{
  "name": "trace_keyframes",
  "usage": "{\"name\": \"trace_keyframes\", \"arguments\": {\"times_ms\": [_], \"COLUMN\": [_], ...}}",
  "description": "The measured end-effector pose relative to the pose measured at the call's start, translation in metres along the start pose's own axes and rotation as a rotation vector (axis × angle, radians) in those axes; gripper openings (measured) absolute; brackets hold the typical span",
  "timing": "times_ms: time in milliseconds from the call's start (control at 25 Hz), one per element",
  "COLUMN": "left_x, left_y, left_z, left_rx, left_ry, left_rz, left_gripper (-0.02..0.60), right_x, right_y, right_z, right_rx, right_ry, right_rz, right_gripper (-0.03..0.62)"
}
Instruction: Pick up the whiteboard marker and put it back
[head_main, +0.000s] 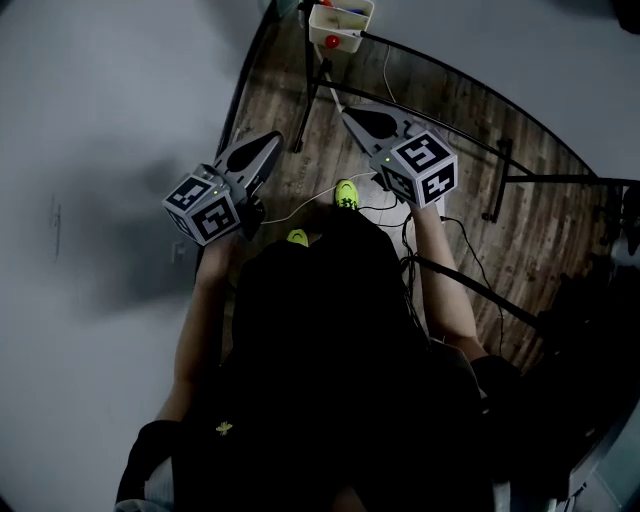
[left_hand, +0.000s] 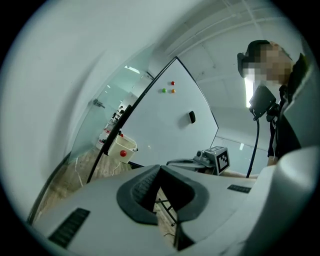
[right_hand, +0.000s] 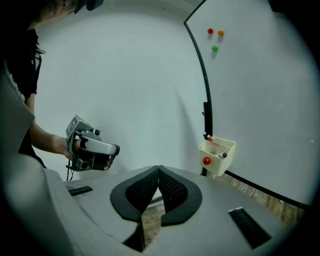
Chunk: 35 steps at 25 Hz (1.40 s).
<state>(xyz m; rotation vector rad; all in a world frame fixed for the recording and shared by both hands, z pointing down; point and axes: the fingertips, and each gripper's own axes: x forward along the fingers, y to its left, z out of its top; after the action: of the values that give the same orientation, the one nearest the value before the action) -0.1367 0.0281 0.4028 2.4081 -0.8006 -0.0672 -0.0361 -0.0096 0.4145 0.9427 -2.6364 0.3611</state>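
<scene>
The right claw (right_hand: 159, 169) is closed and empty, and so is the left claw (left_hand: 160, 168). The marker (right_hand: 222, 155) seems to lie in the box (right_hand: 220, 169) on the board (right_hand: 260, 100), well ahead. Better to open the right jaws early and come from above.

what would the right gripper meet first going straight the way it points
Likely free for the right gripper up to the white wall; the cream bin sits right of that line.

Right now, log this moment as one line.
left gripper: shut, empty | right gripper: shut, empty | tray: at whiteboard corner, ahead of both | marker: in tray, not picked up
</scene>
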Motion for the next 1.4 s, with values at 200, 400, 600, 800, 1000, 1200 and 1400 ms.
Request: {"name": "trace_keyframes", "arguments": {"times_ms": [200,400,600,800,1000,1200,1400], "left_x": [-0.035,-0.060,-0.091,-0.087,-0.098,-0.108,-0.107], "left_y": [-0.006,-0.015,-0.031,-0.025,-0.045,-0.052,-0.051], "left_z": [-0.012,-0.016,-0.025,-0.030,-0.033,-0.040,-0.049], "left_rx": [0.010,-0.002,-0.002,-0.021,-0.009,0.010,-0.002], "left_ry": [0.022,0.020,0.015,0.036,0.026,0.036,0.047], "left_rz": [-0.051,-0.097,-0.135,-0.175,-0.202,-0.211,-0.214], "left_gripper": [0.018,0.018,0.018,0.018,0.018,0.018,0.018], "right_x": [-0.007,-0.029,-0.049,-0.045,-0.049,-0.054,-0.051], "right_y": [0.050,0.081,0.125,0.138,0.169,0.181,0.185], "right_z": [-0.010,-0.020,-0.026,-0.017,-0.011,-0.016,-0.019], "right_rx": [-0.024,-0.001,-0.001,0.037,0.034,0.052,0.053], "right_ry": [0.036,0.048,0.038,-0.038,-0.073,-0.084,-0.079], "right_rz": [-0.030,-0.096,-0.147,-0.152,-0.132,-0.121,-0.118], "right_gripper": [-0.003,-0.003,-0.003,-0.003,-0.003,-0.003,-0.006]}}
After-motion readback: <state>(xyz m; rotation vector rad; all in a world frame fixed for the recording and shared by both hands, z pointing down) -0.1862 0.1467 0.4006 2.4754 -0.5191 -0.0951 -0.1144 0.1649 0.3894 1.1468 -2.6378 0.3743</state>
